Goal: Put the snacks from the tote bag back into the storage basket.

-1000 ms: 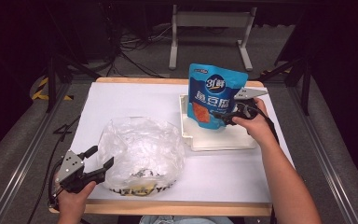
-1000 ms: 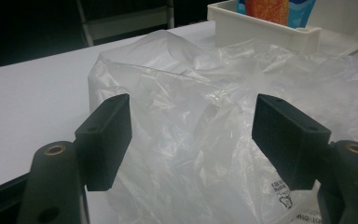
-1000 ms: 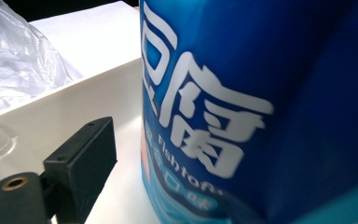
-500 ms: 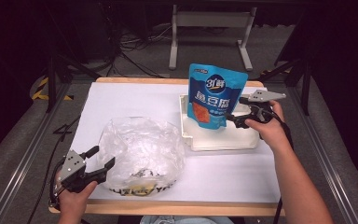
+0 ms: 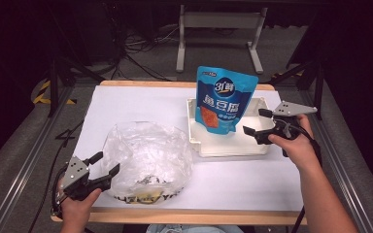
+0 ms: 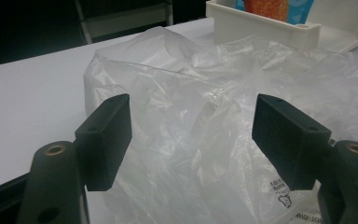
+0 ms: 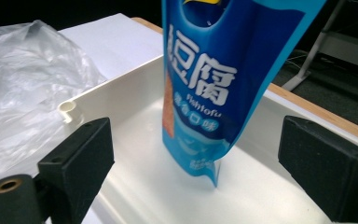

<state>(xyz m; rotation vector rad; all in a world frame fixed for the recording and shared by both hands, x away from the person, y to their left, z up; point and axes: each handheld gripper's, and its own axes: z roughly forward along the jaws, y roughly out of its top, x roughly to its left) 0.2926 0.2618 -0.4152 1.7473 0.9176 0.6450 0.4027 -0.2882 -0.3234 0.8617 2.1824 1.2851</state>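
A blue snack pouch (image 5: 225, 98) (image 7: 214, 84) stands upright in a white tray (image 5: 226, 149) (image 7: 121, 93) at the table's right. My right gripper (image 5: 257, 122) (image 7: 193, 161) is open just right of the pouch, jaws wide, nothing between them. A crumpled clear plastic bag (image 5: 145, 160) (image 6: 191, 116) (image 7: 23, 88) lies on the white table near the front left. At the bag's left edge sits my left gripper (image 5: 104, 166) (image 6: 193, 135), open and pointing at the bag without holding it.
The white tabletop (image 5: 131, 104) has a wooden front edge (image 5: 199, 217). Metal rails (image 5: 26, 160) run along both sides. A table frame (image 5: 218, 29) and cables stand on the dark floor behind.
My right gripper has let go of the pouch and pulled back to the right, jaws now wide apart. The pouch stays standing in the tray. The left gripper has barely moved.
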